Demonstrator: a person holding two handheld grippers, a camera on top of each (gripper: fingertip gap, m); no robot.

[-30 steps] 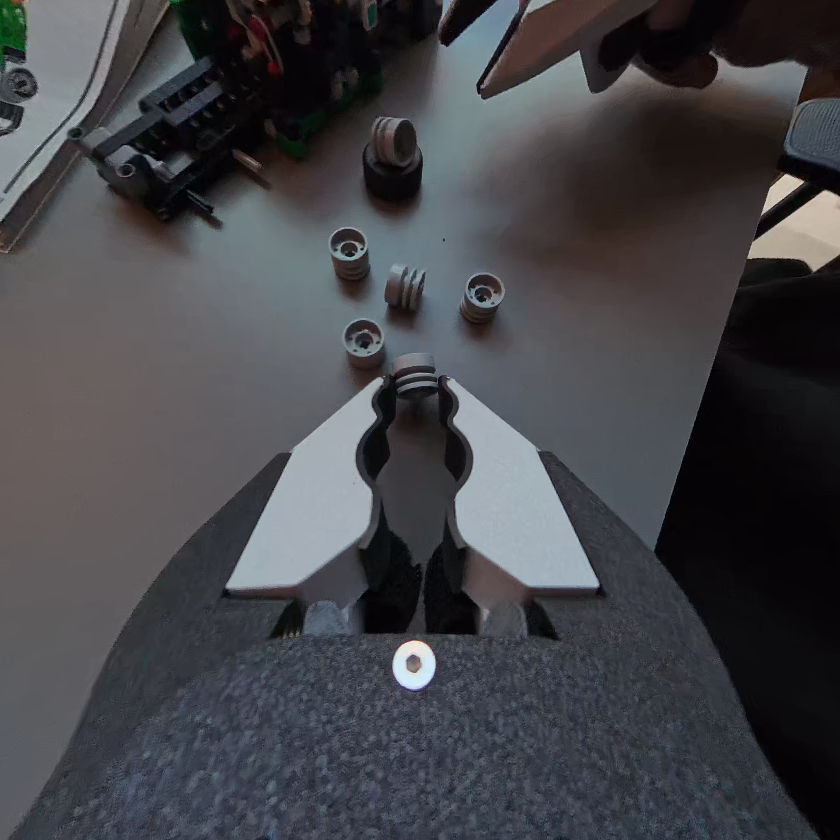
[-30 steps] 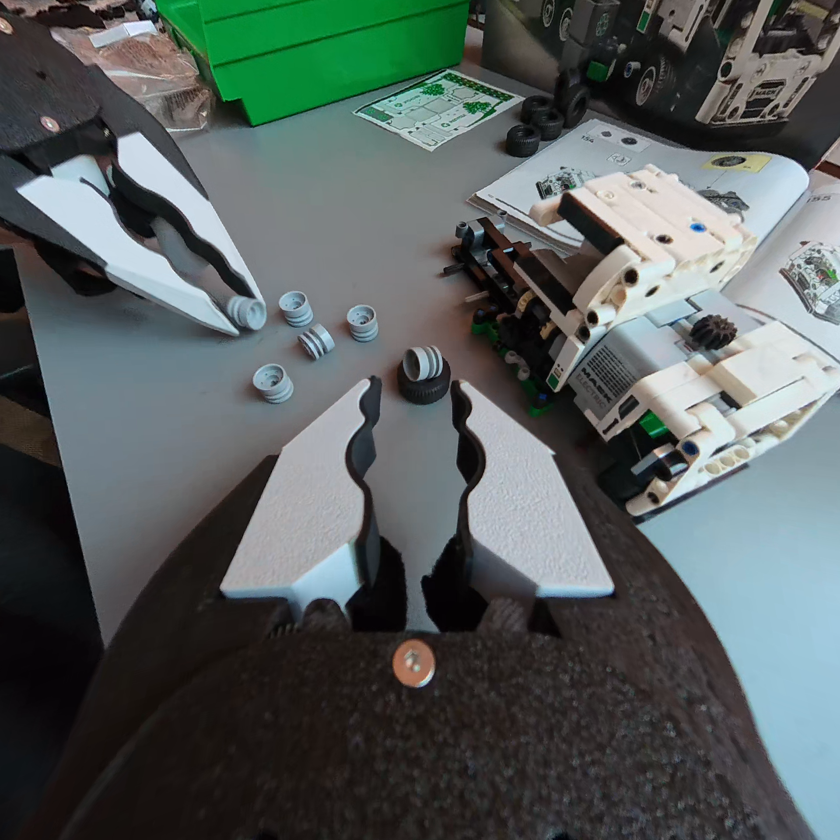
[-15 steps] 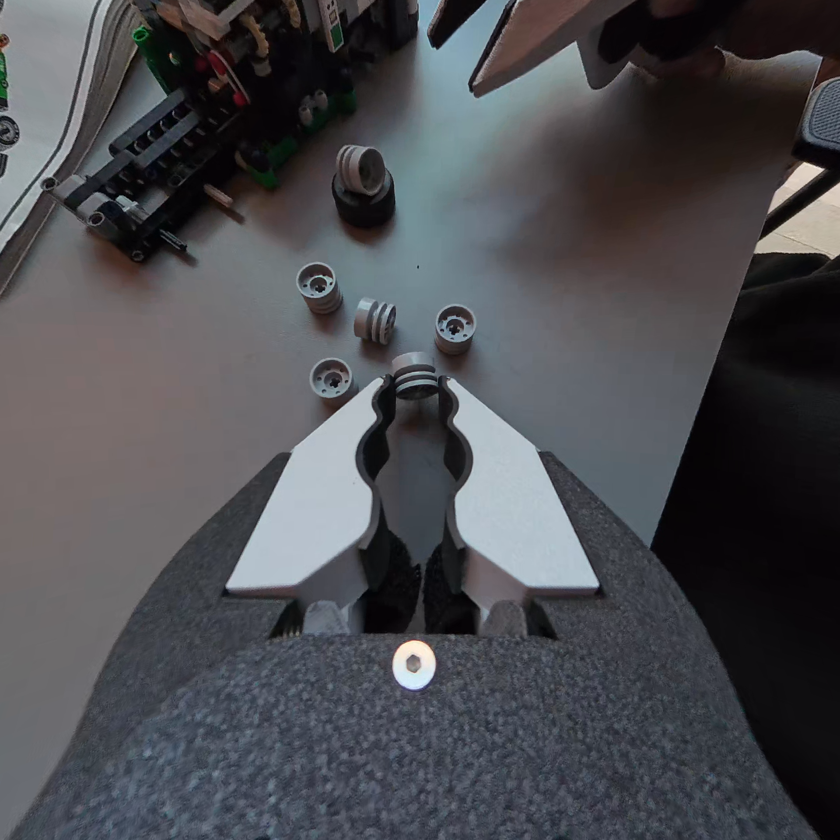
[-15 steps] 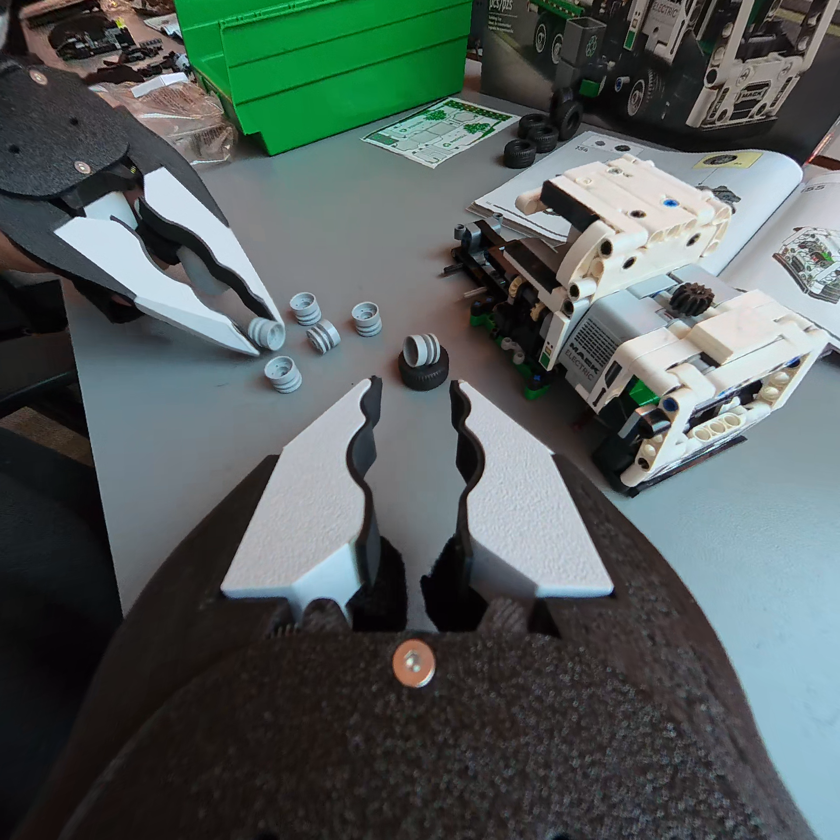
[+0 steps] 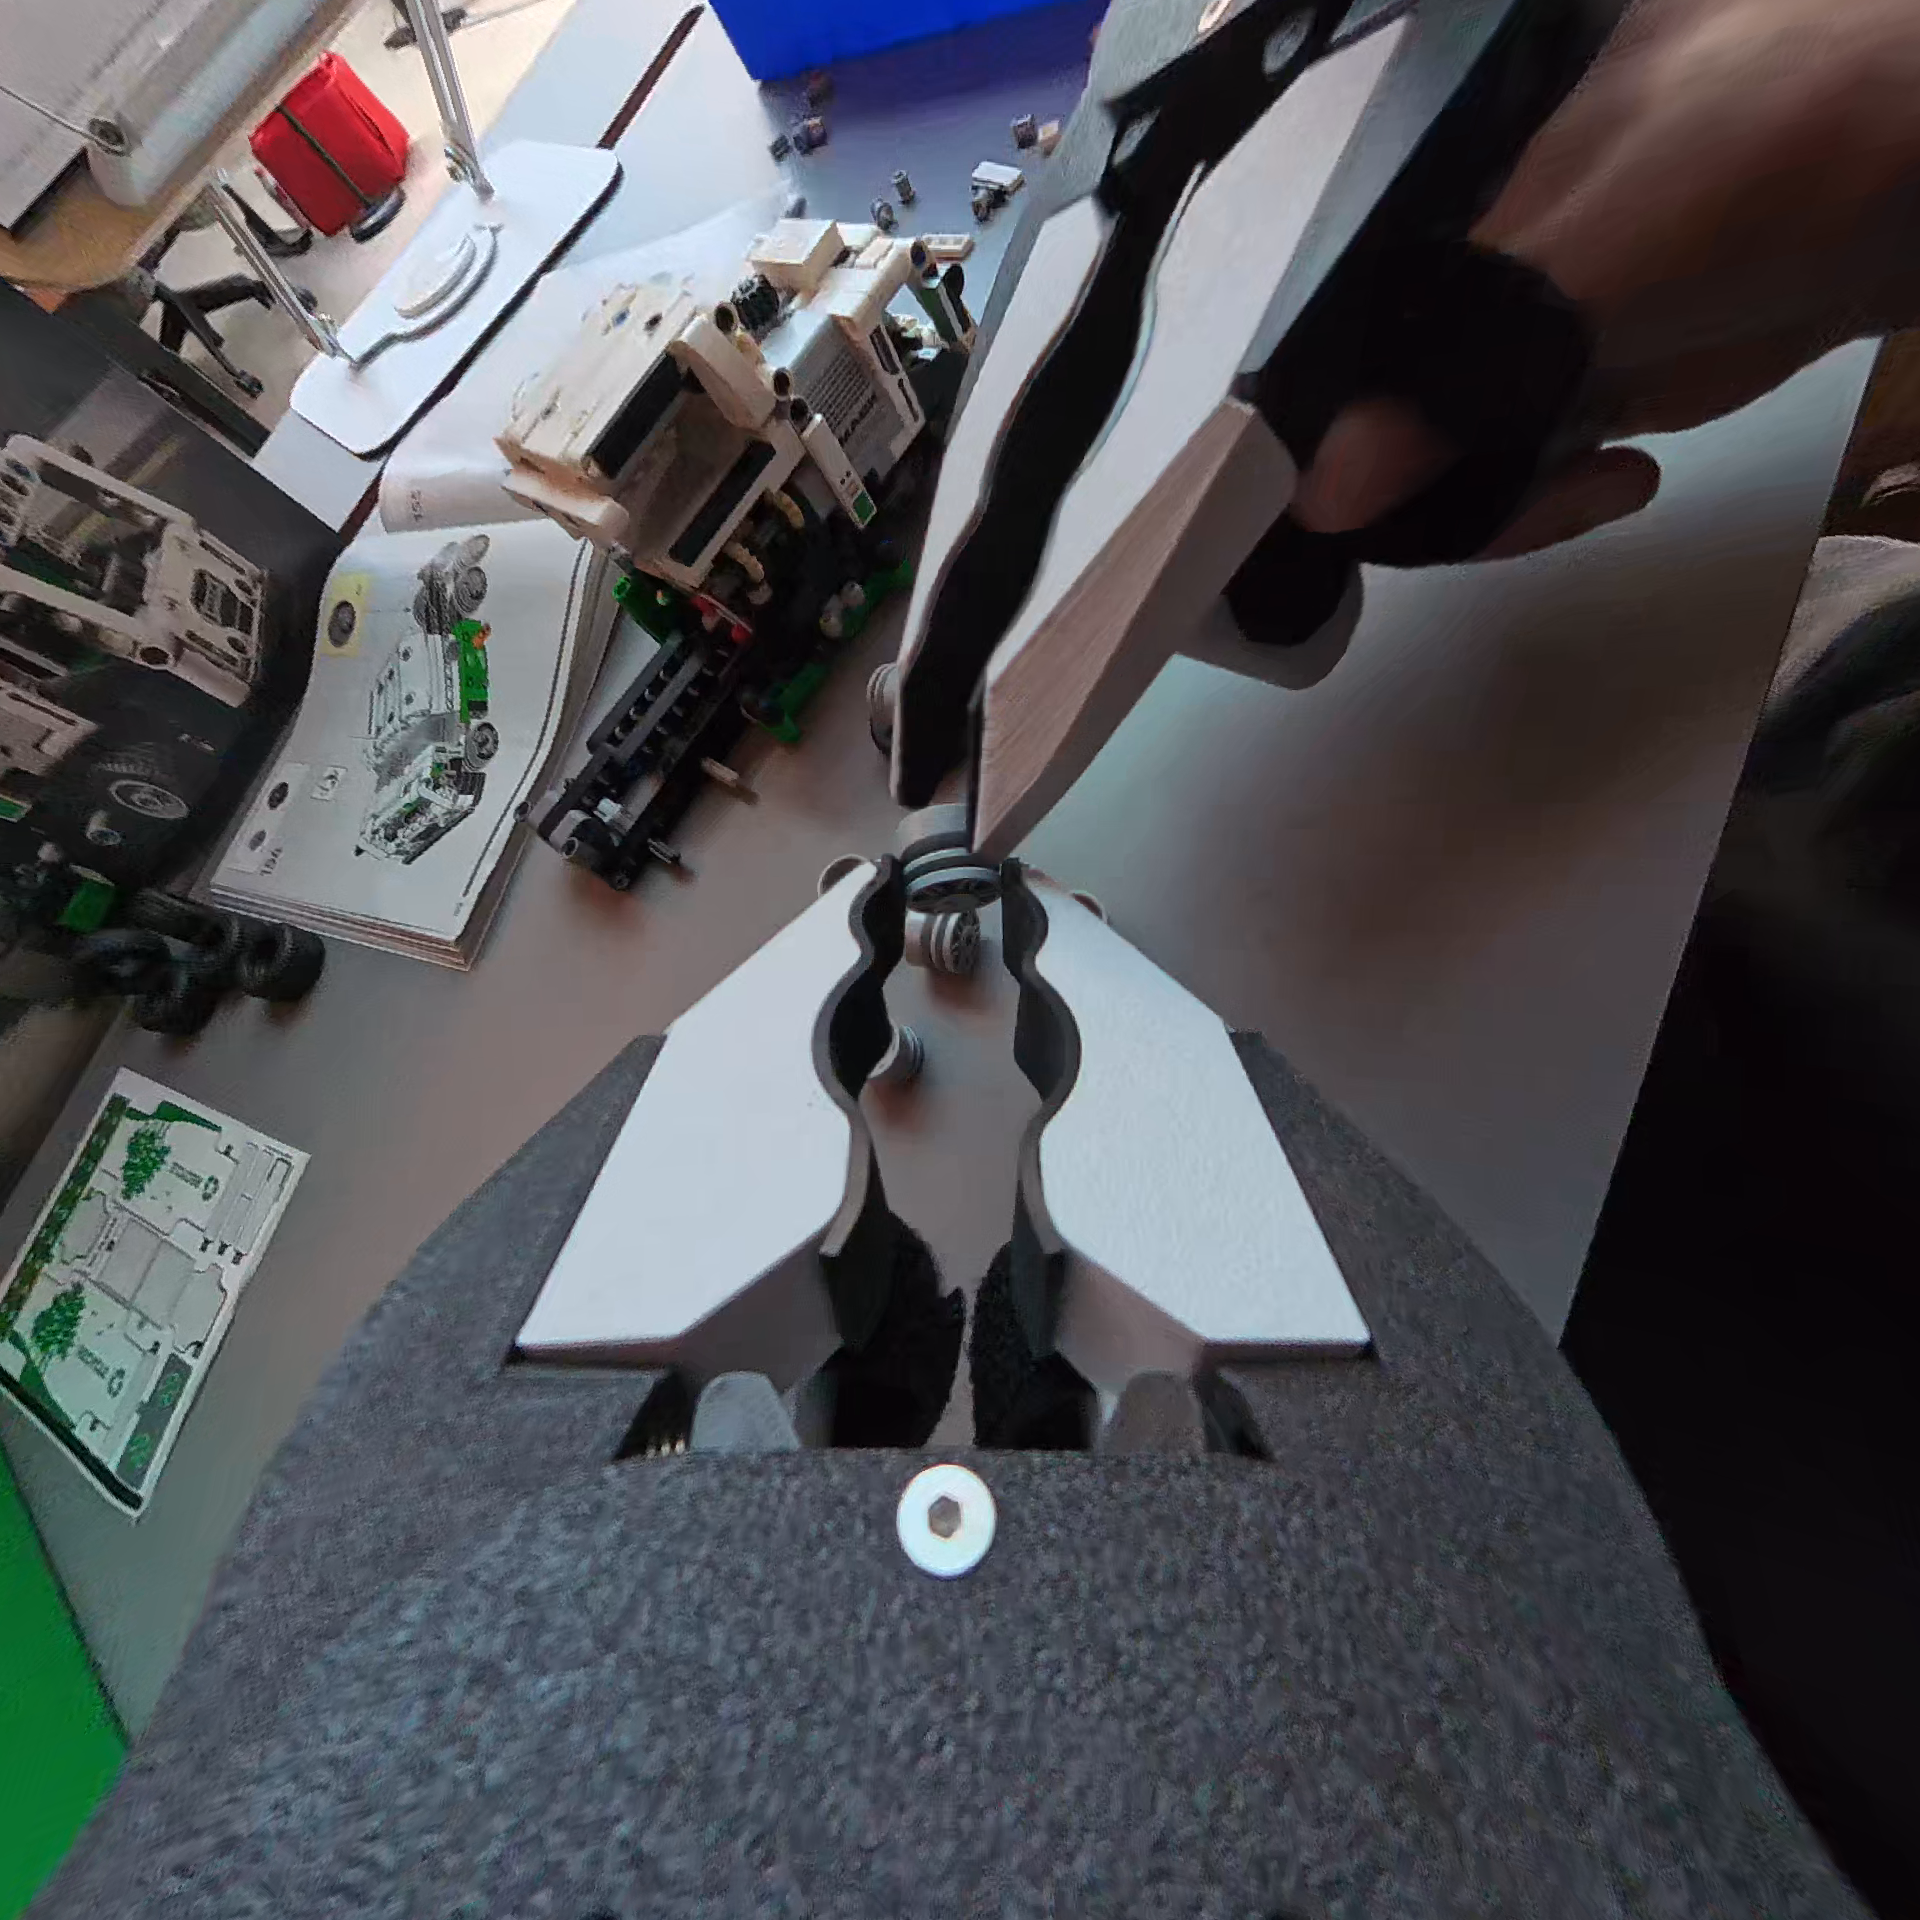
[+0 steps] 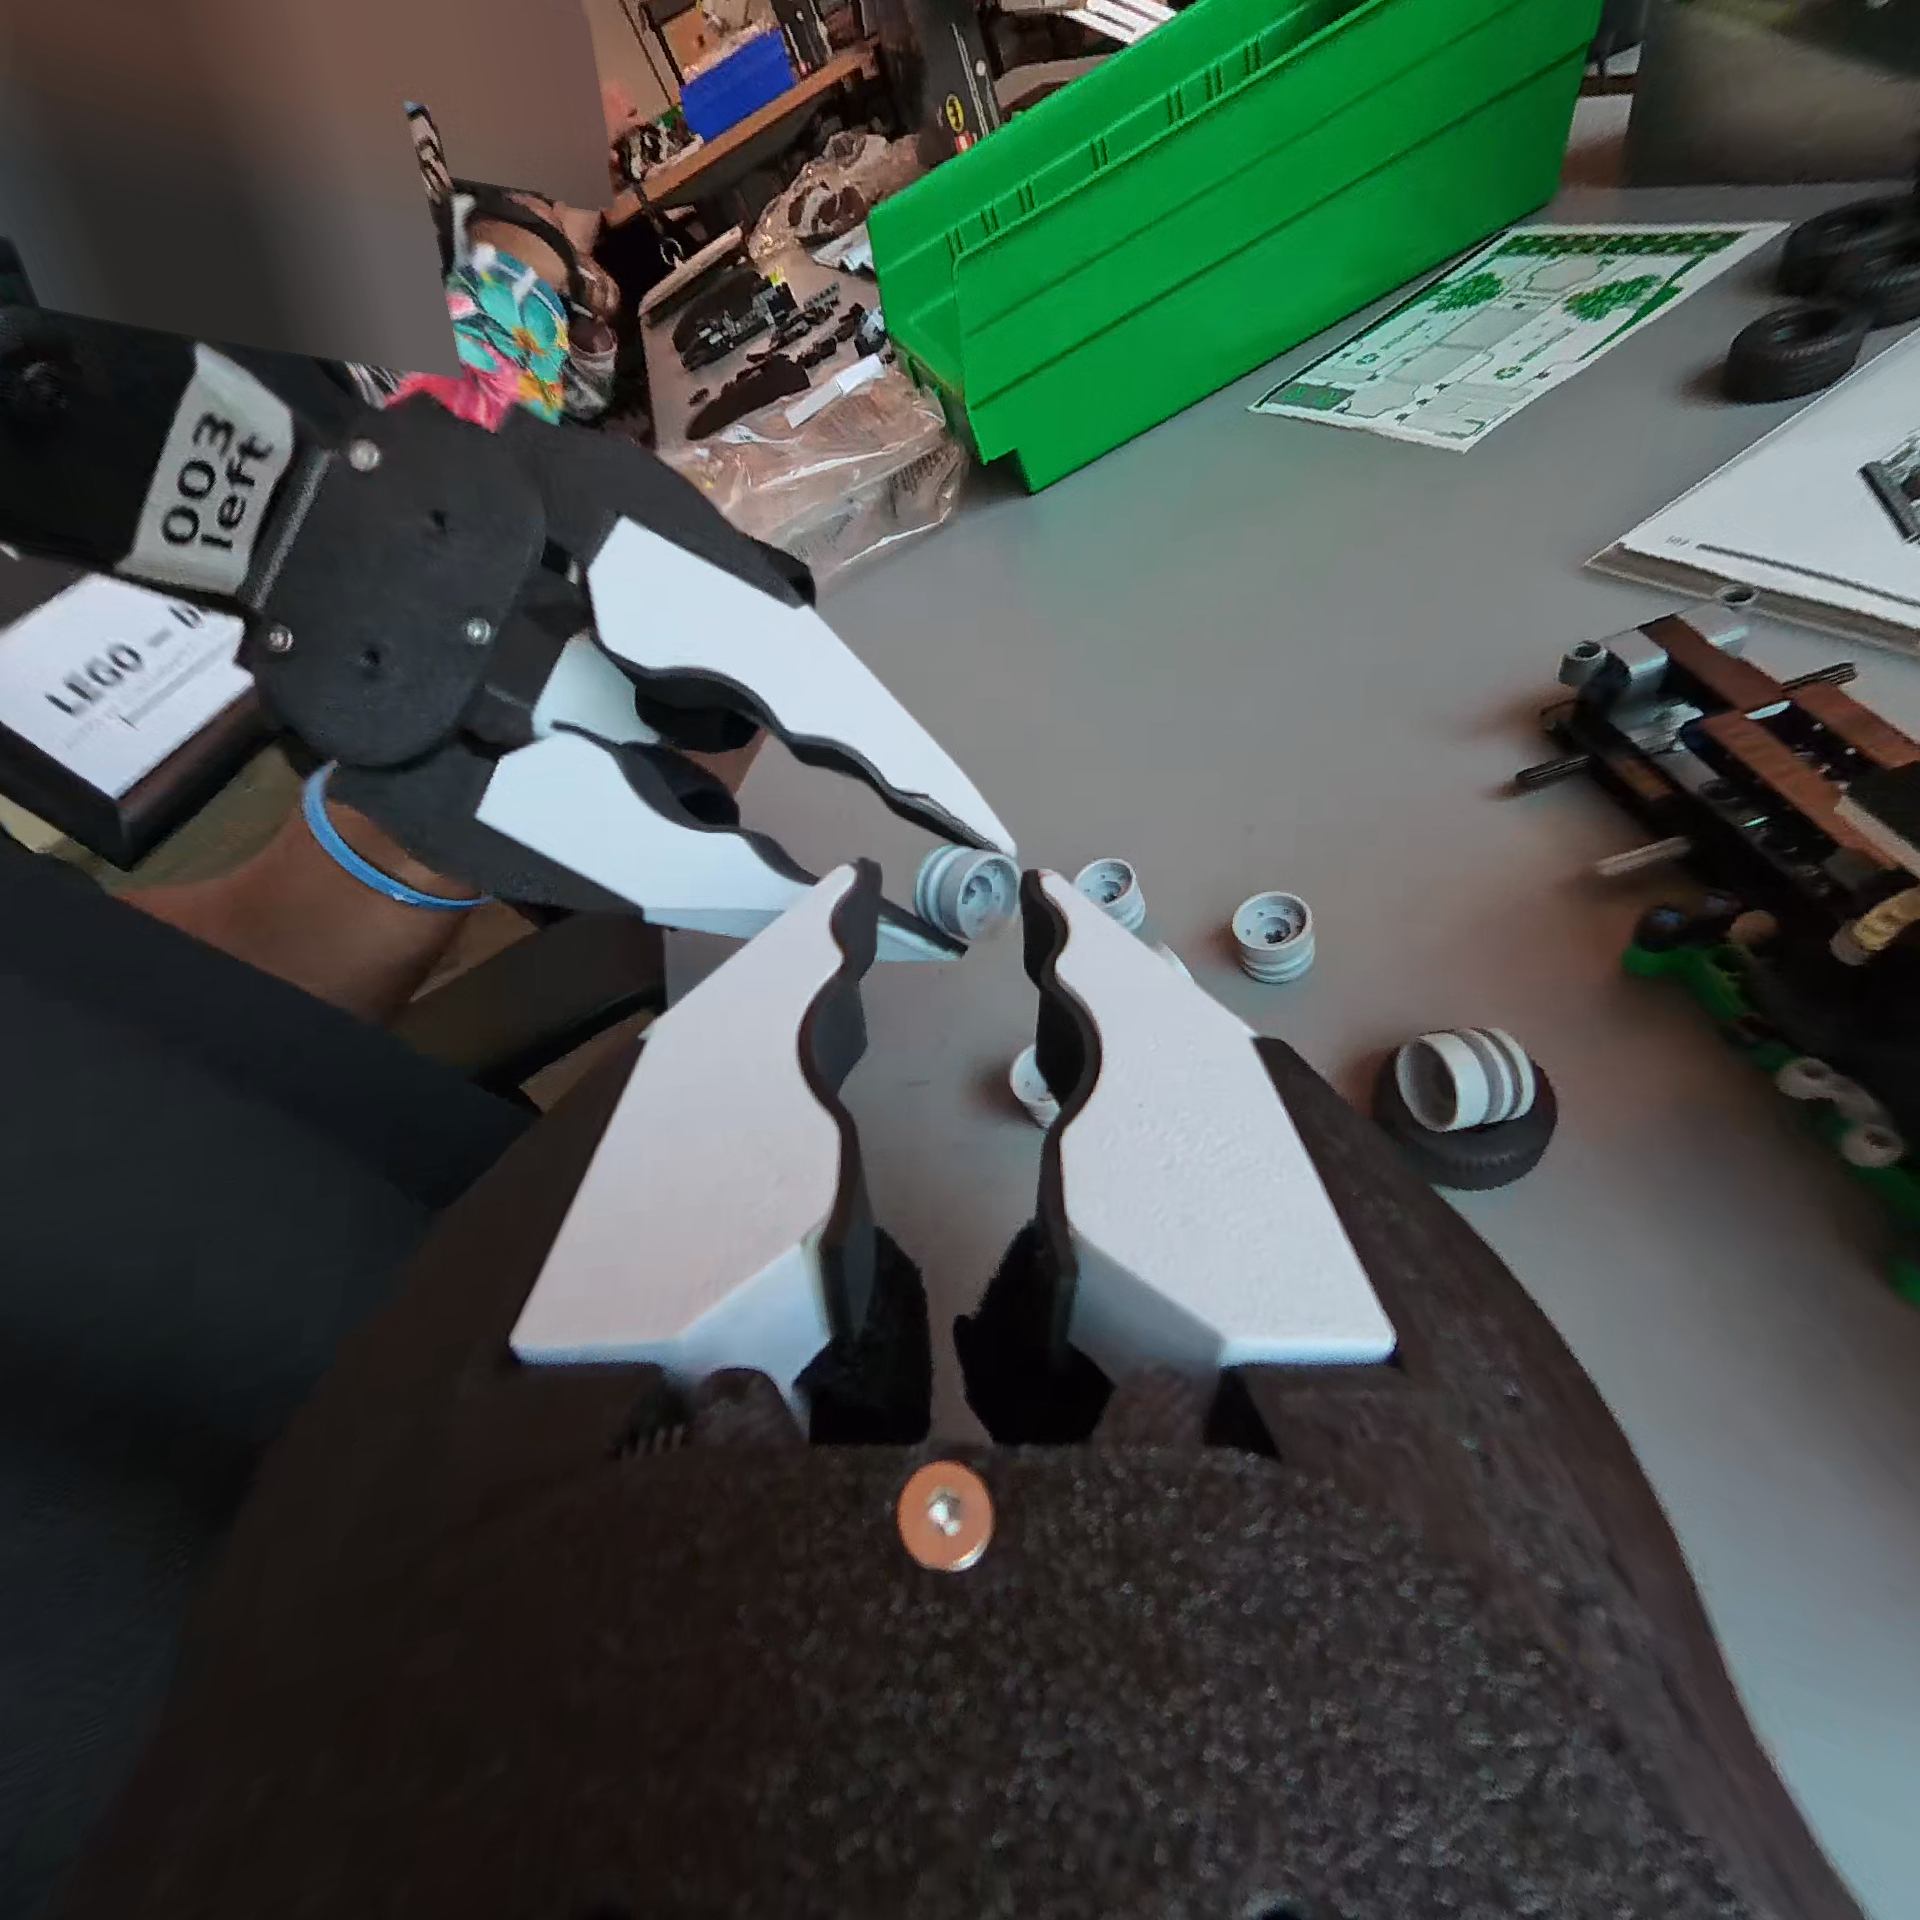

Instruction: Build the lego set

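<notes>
Left wrist view shows my left claw pinching a grey hub aloft at 12 o'clock, my spread right claw closing in, while the truck at 11 o'clock looks wheel-less, tyres unfitted.

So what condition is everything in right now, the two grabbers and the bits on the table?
left gripper: shut on a grey wheel hub, lifted off the table
grey wheel hub: held sideways in the air
right gripper: open, tips beside the held hub
black tyre: flat, a hub propped on it
lego truck: partly built
instruction booklet: open
</notes>
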